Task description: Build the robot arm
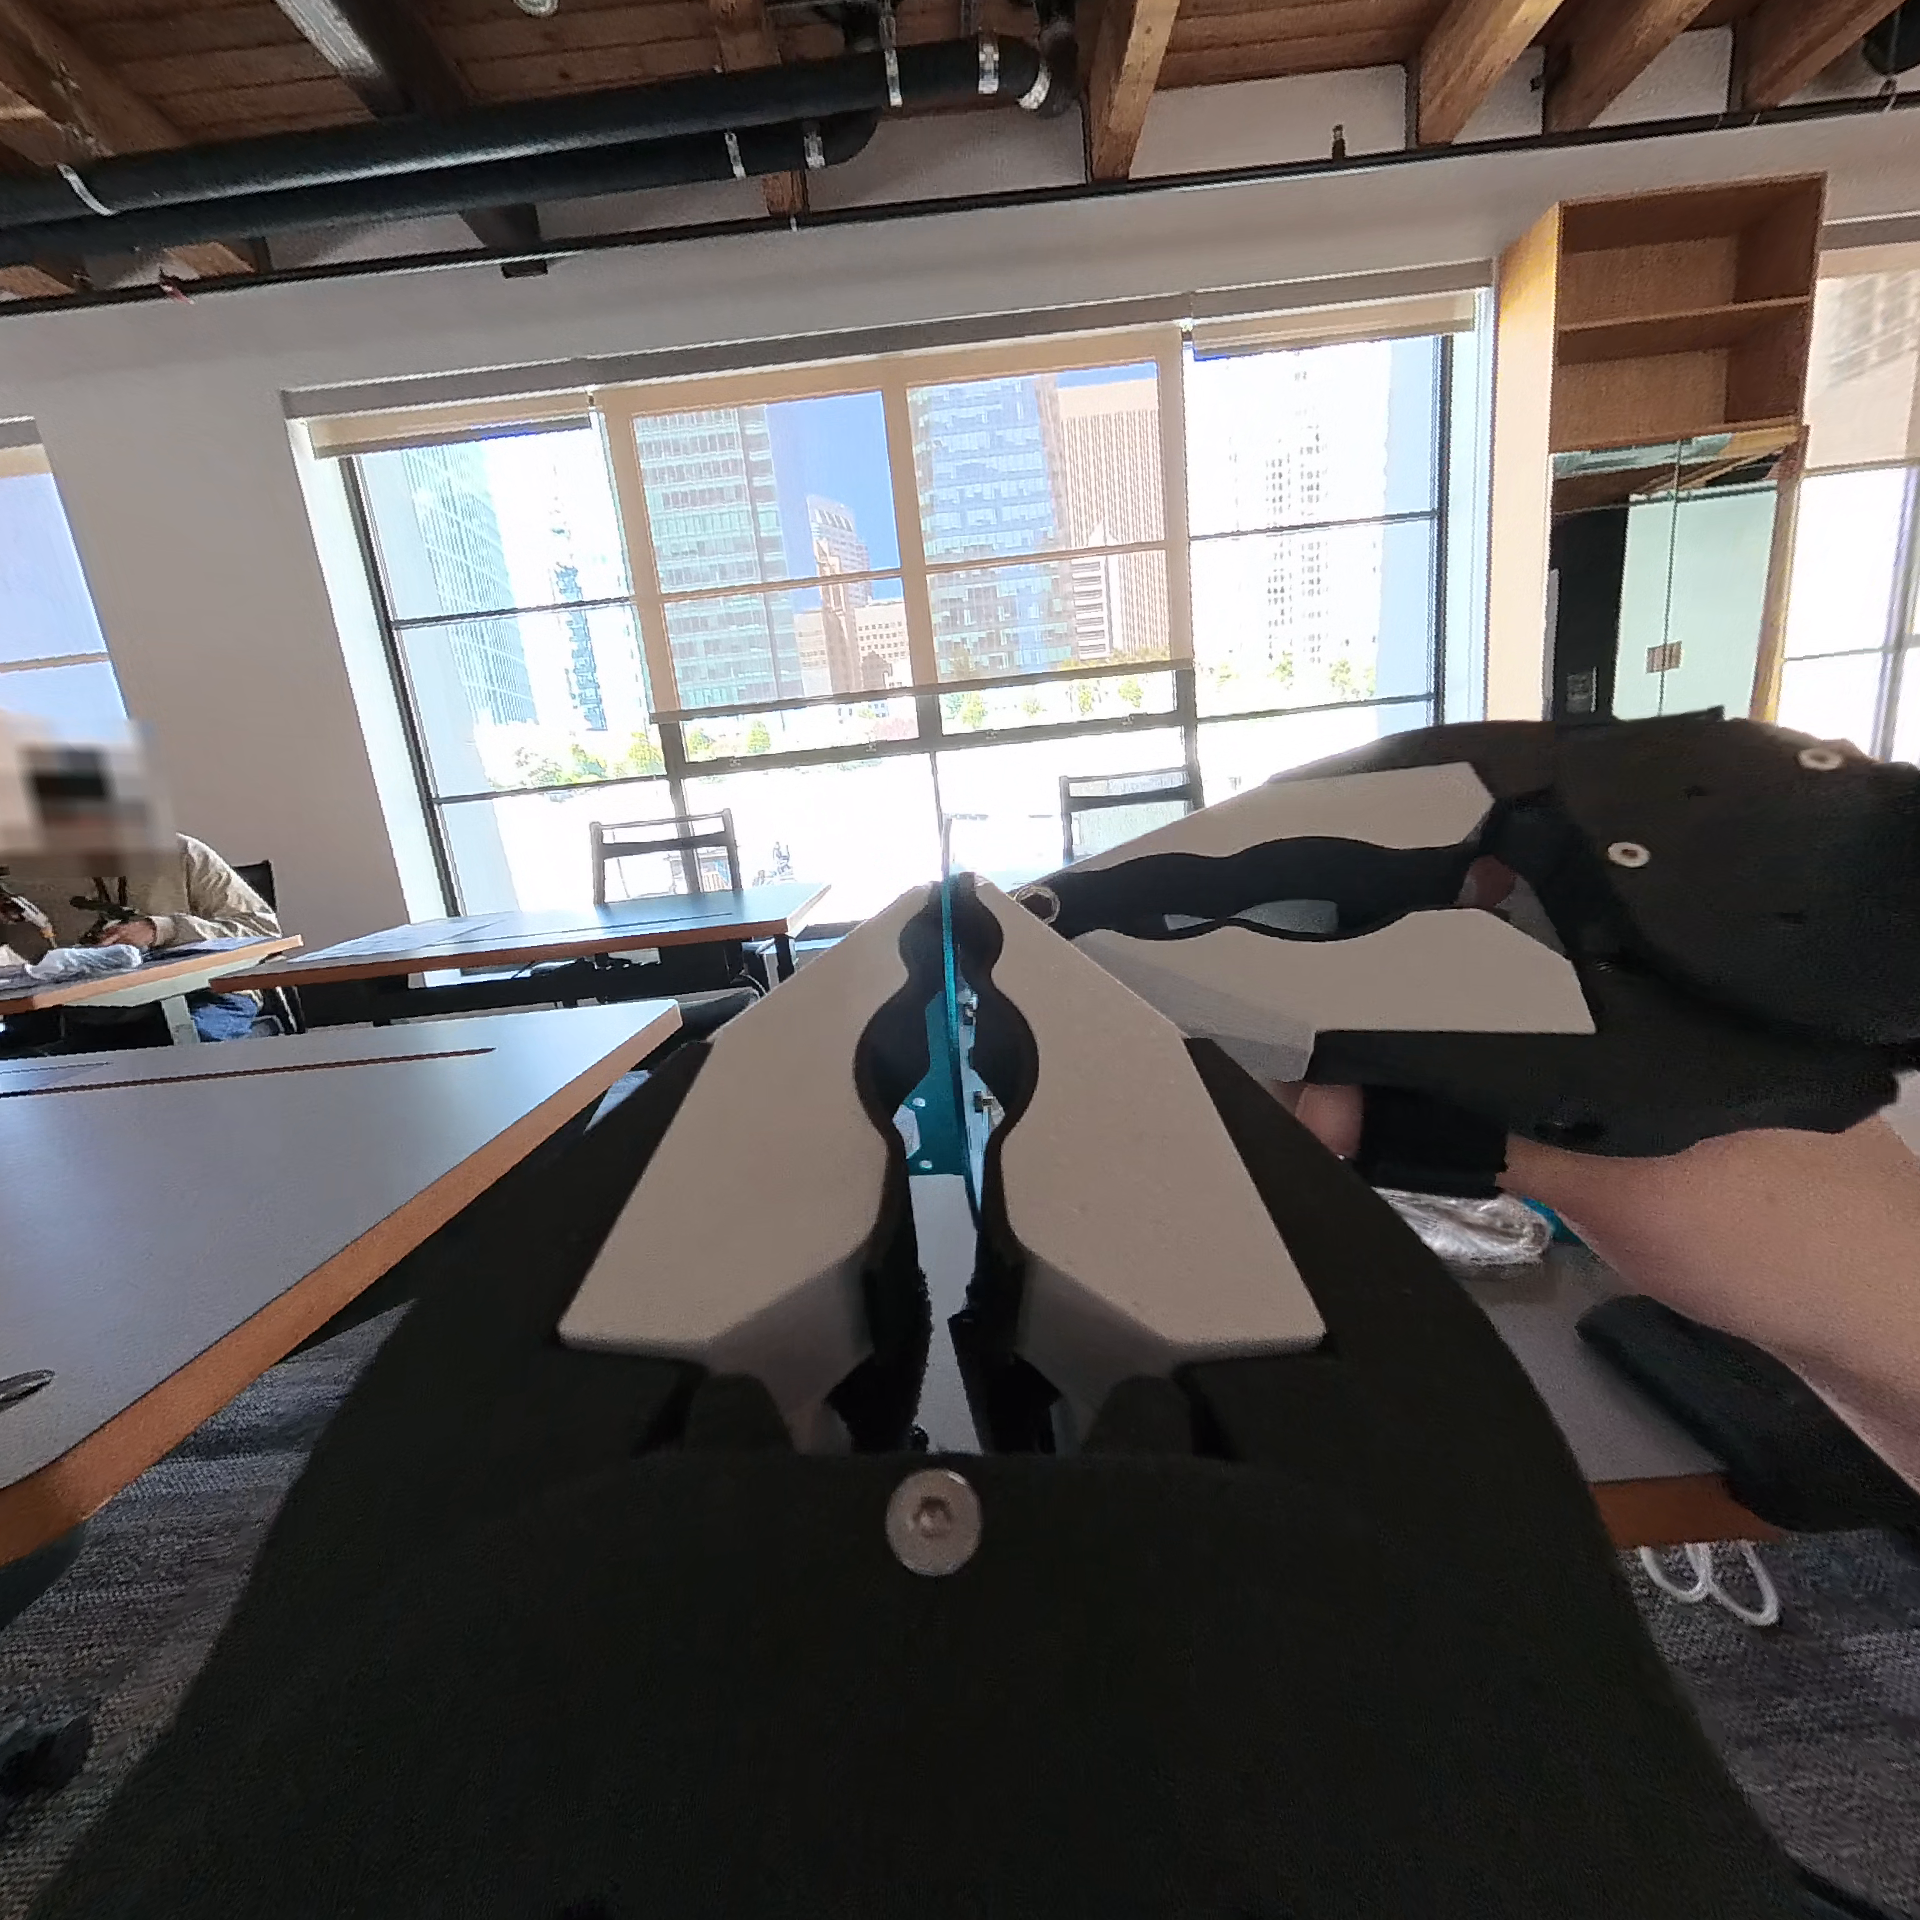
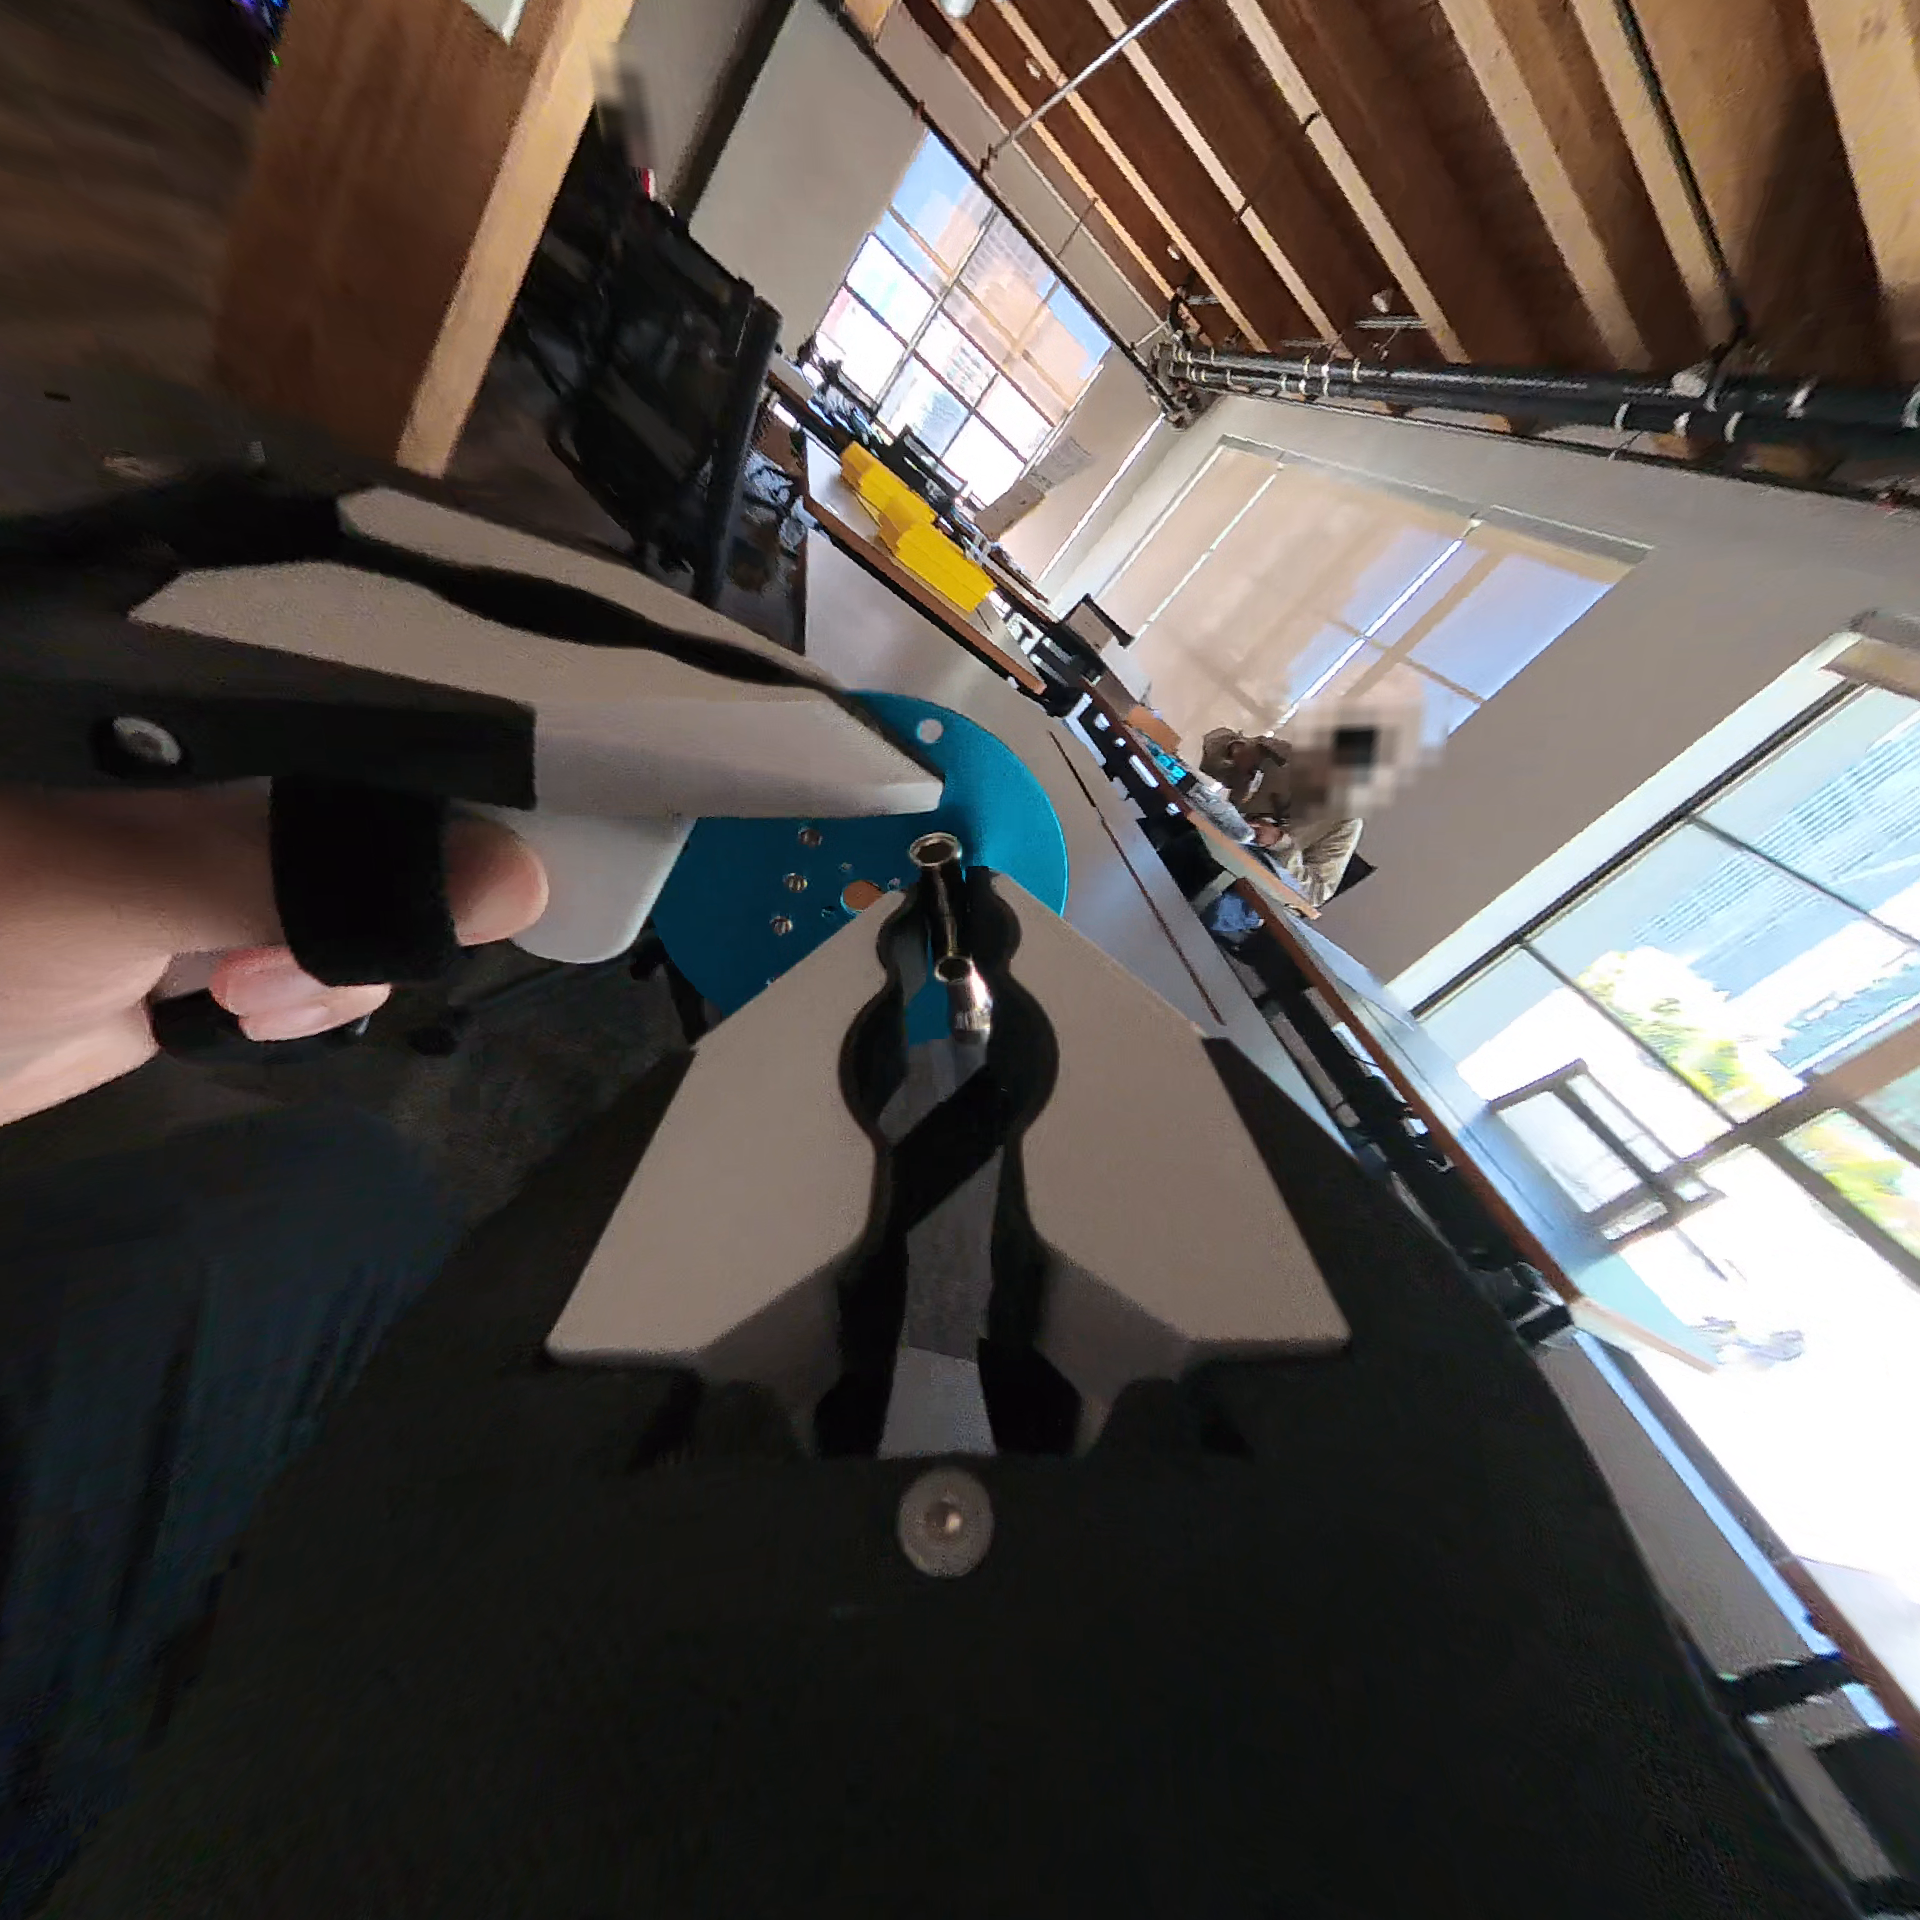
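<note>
My left gripper is shut on a thin blue metal disc, held edge-on and upright between its fingers. In the right wrist view the same blue disc shows its face with several small holes, gripped by the left gripper. My right gripper is shut on a small silver socket tool, whose tip is at the disc's face. In the left wrist view the right gripper comes in from the right, its tip beside the disc, held by a hand.
Dark tables with orange edges stand left and ahead. A person sits at a far table. A crumpled plastic bag lies on the near table at right. Chairs stand by big windows. Yellow bins sit on a far table. Only a small space, under 4 cm, lies between the two pairs of fingers.
</note>
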